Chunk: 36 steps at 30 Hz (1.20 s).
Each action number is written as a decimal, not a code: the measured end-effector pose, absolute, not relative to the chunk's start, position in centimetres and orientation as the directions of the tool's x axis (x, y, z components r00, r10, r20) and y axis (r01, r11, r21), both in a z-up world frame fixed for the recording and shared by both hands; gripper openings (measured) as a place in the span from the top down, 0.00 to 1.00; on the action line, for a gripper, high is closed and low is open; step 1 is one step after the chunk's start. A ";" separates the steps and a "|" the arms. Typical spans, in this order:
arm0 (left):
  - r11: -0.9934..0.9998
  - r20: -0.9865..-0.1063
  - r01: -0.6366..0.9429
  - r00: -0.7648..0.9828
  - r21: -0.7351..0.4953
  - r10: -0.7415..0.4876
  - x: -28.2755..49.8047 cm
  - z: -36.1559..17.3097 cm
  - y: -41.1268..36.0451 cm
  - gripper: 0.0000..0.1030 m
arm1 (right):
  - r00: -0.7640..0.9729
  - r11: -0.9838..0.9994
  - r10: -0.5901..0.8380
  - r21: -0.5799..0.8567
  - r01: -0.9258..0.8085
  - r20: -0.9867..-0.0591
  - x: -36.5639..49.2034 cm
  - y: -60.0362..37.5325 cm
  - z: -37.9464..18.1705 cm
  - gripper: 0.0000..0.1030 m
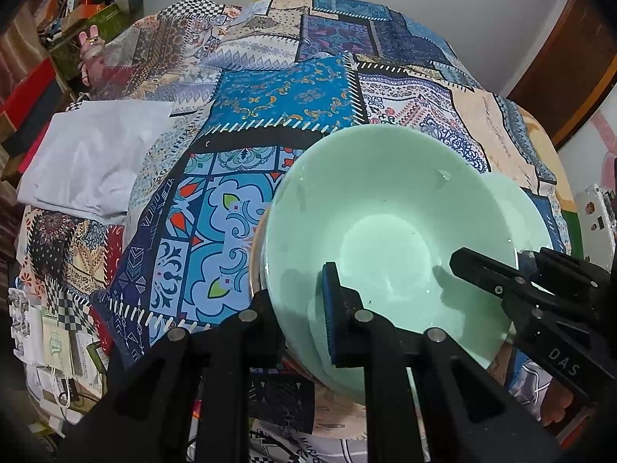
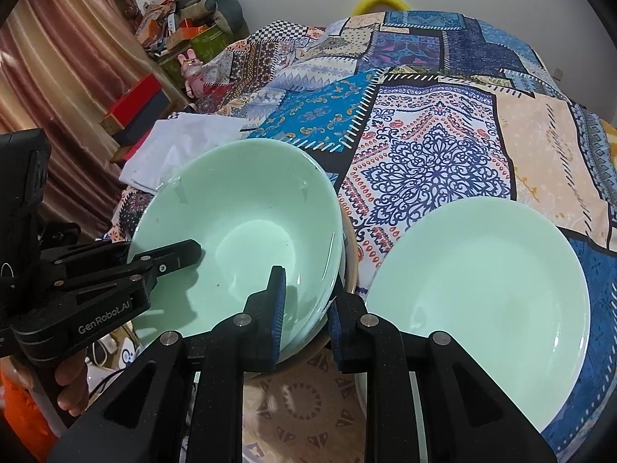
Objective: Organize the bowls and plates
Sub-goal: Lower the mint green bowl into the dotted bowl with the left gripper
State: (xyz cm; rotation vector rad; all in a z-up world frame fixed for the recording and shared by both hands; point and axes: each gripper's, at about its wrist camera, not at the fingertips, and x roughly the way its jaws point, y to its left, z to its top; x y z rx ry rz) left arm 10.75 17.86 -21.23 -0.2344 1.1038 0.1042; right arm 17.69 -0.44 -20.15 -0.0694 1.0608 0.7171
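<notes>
Bowls (image 2: 239, 231), pale green and glossy, sat nested at centre left of the right wrist view, on a patchwork cloth (image 2: 432, 154). Both grippers clenched the top bowl's rim: the left gripper (image 1: 299, 308) at its near edge, the right gripper (image 2: 306, 316) likewise. A matching plate (image 2: 482, 293) lay just beside them, lower right. They looked stiff, slick and breakable, probably fairly heavy; the thin rim seemed the best hold.
</notes>
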 end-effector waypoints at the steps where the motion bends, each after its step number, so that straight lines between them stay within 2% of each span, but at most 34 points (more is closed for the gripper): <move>1: 0.971 -0.894 -0.199 0.447 -0.135 -0.032 10.8 -21.2 17.8 0.86 | 0.297 0.779 0.495 0.266 -0.567 -0.816 17.7 -0.5 -20.1 0.81; 21: 0.938 -0.876 -0.252 0.472 -0.239 -0.096 9.6 -19.8 19.0 0.77 | 0.329 0.770 0.497 0.233 -0.595 -0.803 17.3 -1.7 -19.5 0.79; 22: 0.940 -0.875 -0.255 0.476 -0.227 -0.082 9.5 -19.6 18.9 0.74 | 0.328 0.770 0.500 0.238 -0.593 -0.801 17.3 -1.8 -19.5 0.79; 27: 0.966 -0.823 -0.223 0.568 -0.134 0.017 8.3 -17.0 17.8 0.44 | 0.312 0.768 0.504 0.253 -0.588 -0.806 17.3 -1.9 -20.0 0.79; 32: 0.965 -0.845 -0.223 0.536 -0.136 0.005 8.5 -18.0 18.2 0.44 | 0.290 0.761 0.504 0.260 -0.594 -0.814 17.4 -1.5 -20.6 0.78; 36: 0.950 -0.868 -0.253 0.495 -0.182 -0.035 8.1 -20.2 19.1 0.44 | 0.285 0.764 0.499 0.261 -0.590 -0.819 17.6 -1.4 -21.1 0.73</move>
